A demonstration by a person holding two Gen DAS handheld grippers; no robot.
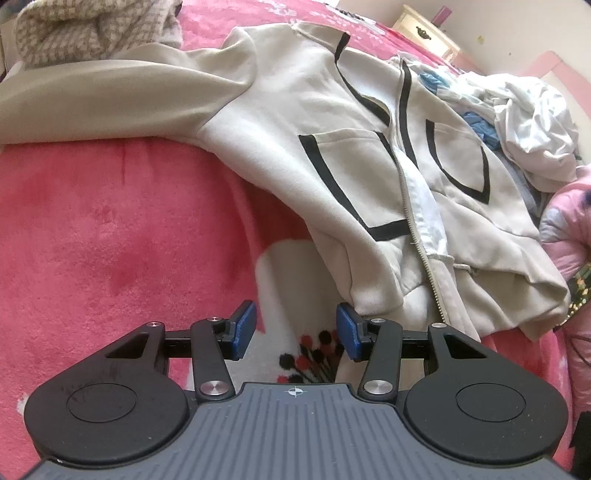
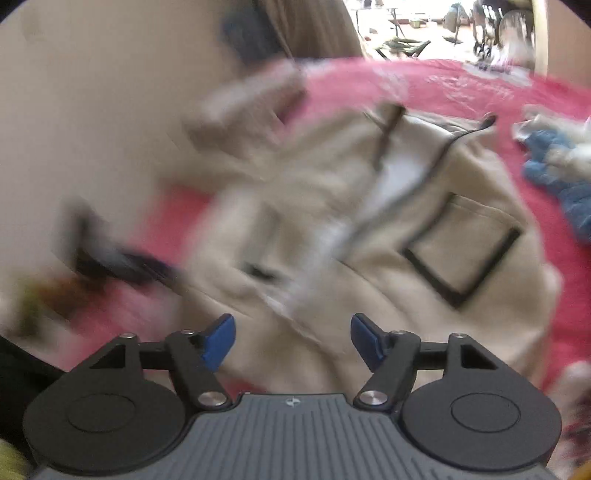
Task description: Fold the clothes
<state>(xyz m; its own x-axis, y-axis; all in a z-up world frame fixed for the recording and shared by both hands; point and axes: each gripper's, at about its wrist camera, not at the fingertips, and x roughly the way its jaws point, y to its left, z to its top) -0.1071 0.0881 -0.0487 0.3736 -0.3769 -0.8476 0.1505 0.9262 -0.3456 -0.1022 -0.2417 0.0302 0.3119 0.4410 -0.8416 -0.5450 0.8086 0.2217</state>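
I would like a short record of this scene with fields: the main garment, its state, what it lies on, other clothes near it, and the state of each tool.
main garment: beige zip jacket with black trim
state: spread out flat, front up, zipper partly open, not yet folded
surface: pink blanket
other clothes: white garment and blue cloth beside the jacket; checked fabric at the far corner
left tool: open, holding nothing, at the jacket's hem
right tool: open, holding nothing, above the jacket; view blurred
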